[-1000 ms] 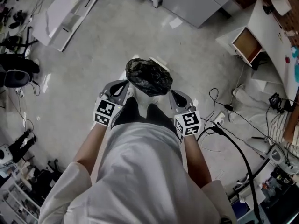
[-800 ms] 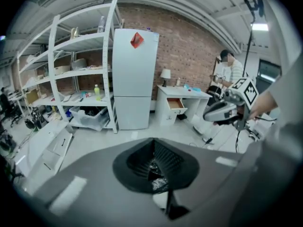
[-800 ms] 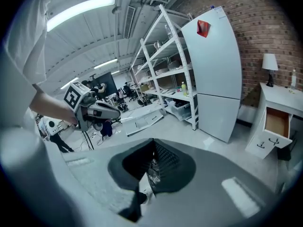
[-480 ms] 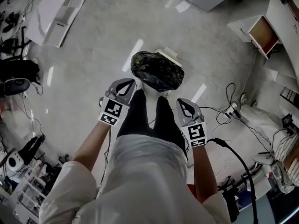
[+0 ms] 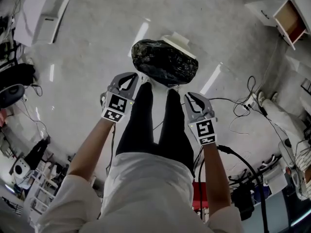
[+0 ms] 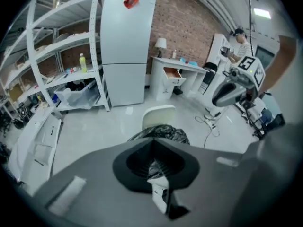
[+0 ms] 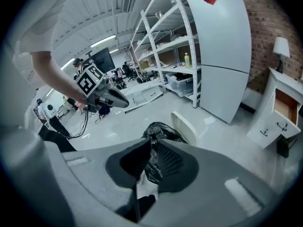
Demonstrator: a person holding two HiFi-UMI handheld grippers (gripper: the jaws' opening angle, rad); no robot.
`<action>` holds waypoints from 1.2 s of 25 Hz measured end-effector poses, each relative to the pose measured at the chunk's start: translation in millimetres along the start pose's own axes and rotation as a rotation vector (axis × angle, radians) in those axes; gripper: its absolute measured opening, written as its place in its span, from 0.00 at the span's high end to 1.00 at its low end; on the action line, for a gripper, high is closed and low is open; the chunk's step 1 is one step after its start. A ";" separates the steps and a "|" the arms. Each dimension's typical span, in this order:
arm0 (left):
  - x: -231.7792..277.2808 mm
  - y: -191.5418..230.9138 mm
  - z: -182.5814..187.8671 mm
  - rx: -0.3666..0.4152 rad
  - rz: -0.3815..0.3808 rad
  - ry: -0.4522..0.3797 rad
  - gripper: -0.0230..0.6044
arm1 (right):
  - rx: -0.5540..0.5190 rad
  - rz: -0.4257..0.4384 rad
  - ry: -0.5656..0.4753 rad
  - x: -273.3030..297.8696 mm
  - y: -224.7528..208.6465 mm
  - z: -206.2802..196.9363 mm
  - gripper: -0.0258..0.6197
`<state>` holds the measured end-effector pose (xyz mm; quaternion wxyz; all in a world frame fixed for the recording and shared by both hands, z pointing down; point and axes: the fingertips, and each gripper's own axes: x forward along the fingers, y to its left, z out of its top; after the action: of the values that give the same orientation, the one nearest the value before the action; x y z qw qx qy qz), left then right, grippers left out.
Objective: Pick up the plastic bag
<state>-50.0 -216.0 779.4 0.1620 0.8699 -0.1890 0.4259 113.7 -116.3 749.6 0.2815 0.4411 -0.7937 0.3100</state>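
Black crumpled plastic bag [image 5: 165, 62] on pale glossy floor [image 5: 92, 42], up against white rounded plastic piece [image 5: 181, 39] on its far side. Person's black-trousered legs [image 5: 153, 125] just short of bag. Left hand-held gripper [image 5: 134, 76] outside left leg, near bag's edge, jaws closed together, nothing pinched. Right hand-held gripper [image 5: 187, 95] outside right leg, near bag, apart from it. Its jaws have just been opening to narrow gap. Bag shows beyond gap, ungripped.

bright overhead light, streaky glare on the floor [image 5: 97, 57] and plastic bag [image 5: 165, 62] (fisheye bend, dark corners in gripper views)
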 end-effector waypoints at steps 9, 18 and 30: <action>108.2 39.5 -83.2 -0.006 -0.031 0.117 0.96 | 0.123 -0.058 0.090 91.7 -49.9 -96.6 0.89; 189.0 114.1 -168.9 -0.126 -0.040 0.216 0.84 | 0.429 -0.125 0.138 163.0 -125.1 -219.6 0.81; 236.8 144.2 -222.0 -0.171 -0.257 0.345 0.43 | 0.573 -0.034 0.221 206.7 -159.1 -290.2 0.52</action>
<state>-134.3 -289.2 1116.6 0.3179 0.7843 -0.0817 0.5264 209.7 -76.6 1125.7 0.2355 0.4793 -0.6310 0.5627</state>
